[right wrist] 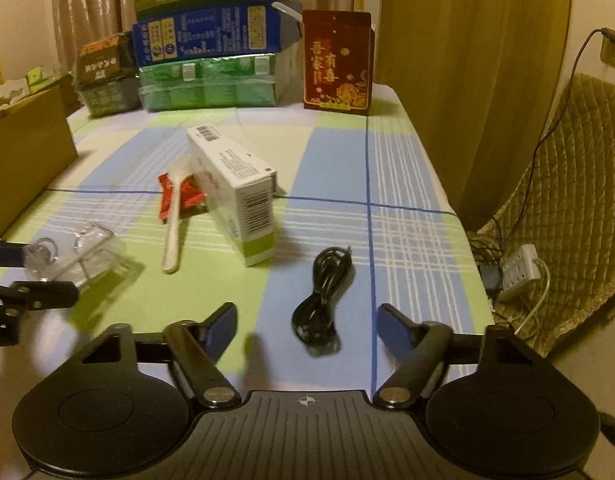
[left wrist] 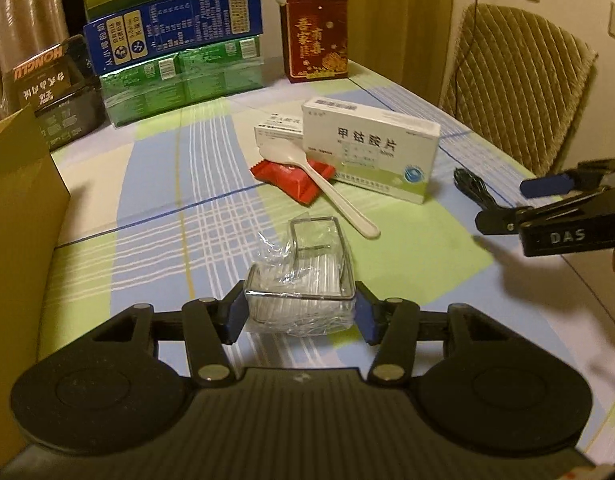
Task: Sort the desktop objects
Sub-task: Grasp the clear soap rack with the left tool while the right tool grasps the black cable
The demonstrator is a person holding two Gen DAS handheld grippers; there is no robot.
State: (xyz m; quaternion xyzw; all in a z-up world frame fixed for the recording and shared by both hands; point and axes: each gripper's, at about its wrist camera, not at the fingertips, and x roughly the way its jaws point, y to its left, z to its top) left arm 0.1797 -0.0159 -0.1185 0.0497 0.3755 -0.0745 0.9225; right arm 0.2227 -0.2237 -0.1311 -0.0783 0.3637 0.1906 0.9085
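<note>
Left gripper [left wrist: 300, 317] clamped on a clear plastic box [left wrist: 303, 280], crinkly film inside, low over the checked cloth [left wrist: 167, 208]. Open cloth ahead, brown carton [left wrist: 19, 216] walling the left edge. Right gripper [right wrist: 307, 320] spread wide, empty, over a coiled black cable [right wrist: 321, 296] near the table's right edge. Mid-table: white spoon [left wrist: 327, 184] across a red wrapper [left wrist: 295, 180], beside a pill box [left wrist: 371, 152]. Stacked cartons [left wrist: 175, 44] blocking the far side.

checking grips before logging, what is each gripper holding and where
The left gripper clamps the clear plastic box by its two side walls at the near end. The right gripper is open, holding nothing.
</note>
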